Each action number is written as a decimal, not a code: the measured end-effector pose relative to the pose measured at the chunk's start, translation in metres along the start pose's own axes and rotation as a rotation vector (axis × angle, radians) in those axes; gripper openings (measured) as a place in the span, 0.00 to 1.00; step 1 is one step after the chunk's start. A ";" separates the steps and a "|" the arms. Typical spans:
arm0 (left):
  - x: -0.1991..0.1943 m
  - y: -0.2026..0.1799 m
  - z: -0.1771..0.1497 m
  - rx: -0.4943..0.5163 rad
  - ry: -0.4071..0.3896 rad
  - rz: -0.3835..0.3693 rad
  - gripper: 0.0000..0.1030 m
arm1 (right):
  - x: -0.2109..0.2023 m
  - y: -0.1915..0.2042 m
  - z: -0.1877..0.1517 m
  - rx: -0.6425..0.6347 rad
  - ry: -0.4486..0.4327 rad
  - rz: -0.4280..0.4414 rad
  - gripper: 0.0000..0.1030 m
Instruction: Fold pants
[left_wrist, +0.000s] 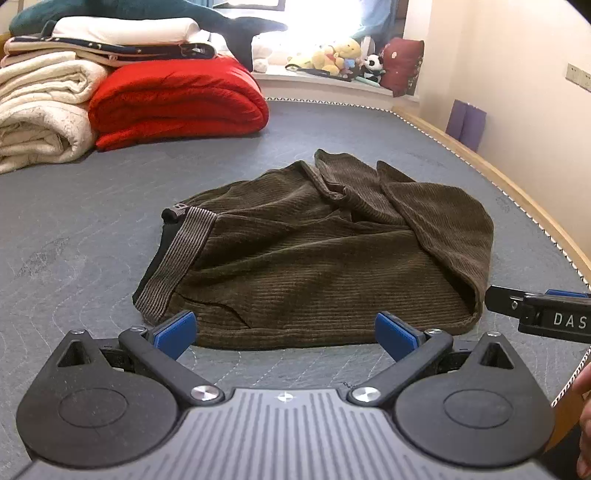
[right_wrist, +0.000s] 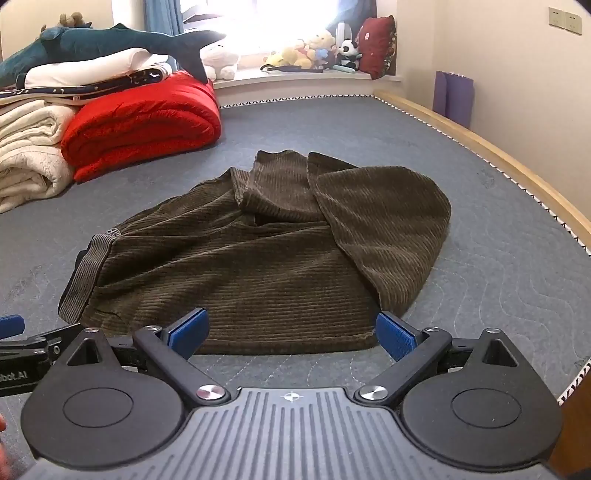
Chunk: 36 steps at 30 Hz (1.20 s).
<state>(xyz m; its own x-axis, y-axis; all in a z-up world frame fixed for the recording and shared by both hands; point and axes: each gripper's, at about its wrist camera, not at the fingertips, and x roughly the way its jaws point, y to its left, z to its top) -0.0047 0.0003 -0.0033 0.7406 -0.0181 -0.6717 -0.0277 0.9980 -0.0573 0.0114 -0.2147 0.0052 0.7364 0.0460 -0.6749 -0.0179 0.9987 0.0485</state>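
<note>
Left wrist view: we see our left gripper (left_wrist: 284, 334) with its 2 blue pads (left_wrist: 175, 334) spread wide apart, holding nothing, poised just short of the near hem of the brown corduroy pants (left_wrist: 314, 258). The pants lie in a rumpled, partly folded heap on the grey quilted mattress (left_wrist: 74, 229), striped waistband (left_wrist: 177, 258) to the left, legs doubled over toward the right. In the right wrist view, our right gripper (right_wrist: 291, 334) is likewise spread wide and empty, at the heap's near edge. Far left on the mattress sit a folded red blanket (left_wrist: 177, 99) and cream blankets (left_wrist: 40, 110); plush toys (left_wrist: 336, 55) line the windowsill.
</note>
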 end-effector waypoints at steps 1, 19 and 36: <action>0.001 -0.001 0.000 0.006 0.001 0.004 1.00 | 0.000 0.000 0.000 0.000 -0.001 0.000 0.94; 0.003 0.001 0.005 -0.009 0.030 -0.012 1.00 | 0.000 0.001 -0.001 -0.005 0.004 0.000 0.94; 0.002 0.001 0.003 -0.007 0.030 -0.013 1.00 | 0.000 0.001 0.000 -0.007 0.006 0.001 0.94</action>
<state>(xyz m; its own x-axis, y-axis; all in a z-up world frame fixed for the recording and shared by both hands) -0.0008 0.0010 -0.0027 0.7202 -0.0325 -0.6930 -0.0231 0.9972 -0.0708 0.0114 -0.2139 0.0048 0.7326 0.0472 -0.6790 -0.0233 0.9987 0.0443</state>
